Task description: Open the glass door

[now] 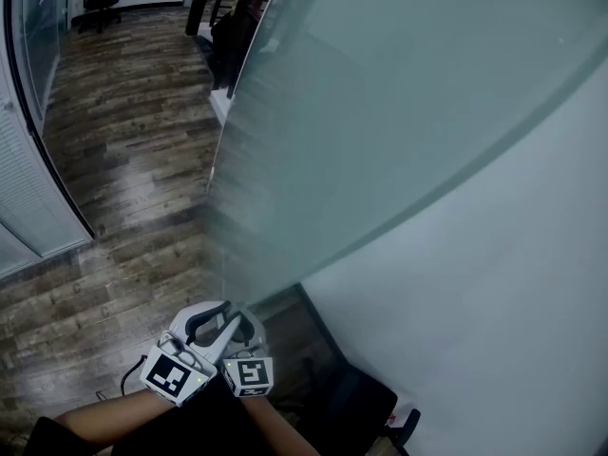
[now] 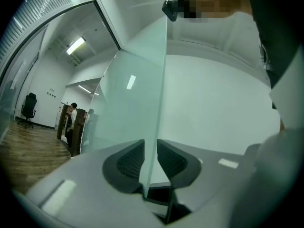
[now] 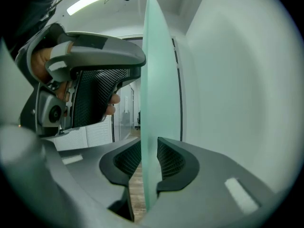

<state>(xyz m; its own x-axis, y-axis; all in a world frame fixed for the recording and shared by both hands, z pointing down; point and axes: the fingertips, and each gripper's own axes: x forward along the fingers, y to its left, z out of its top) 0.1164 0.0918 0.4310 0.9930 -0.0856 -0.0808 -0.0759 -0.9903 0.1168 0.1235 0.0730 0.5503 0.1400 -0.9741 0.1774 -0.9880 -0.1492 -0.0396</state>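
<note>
Two narrowed tools, left tool (image 2: 151,158) and right tool (image 3: 149,160), each seemingly pinching the glass door (image 1: 380,112) edge

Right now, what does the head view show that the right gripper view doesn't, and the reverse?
Only the head view: the square-marker cubes and the person's forearms. Only the right gripper view: a ceiling light, and the fingers of the right gripper closed on the edge of the glass door. Both: that door, the left gripper beside it and the white wall.
</note>
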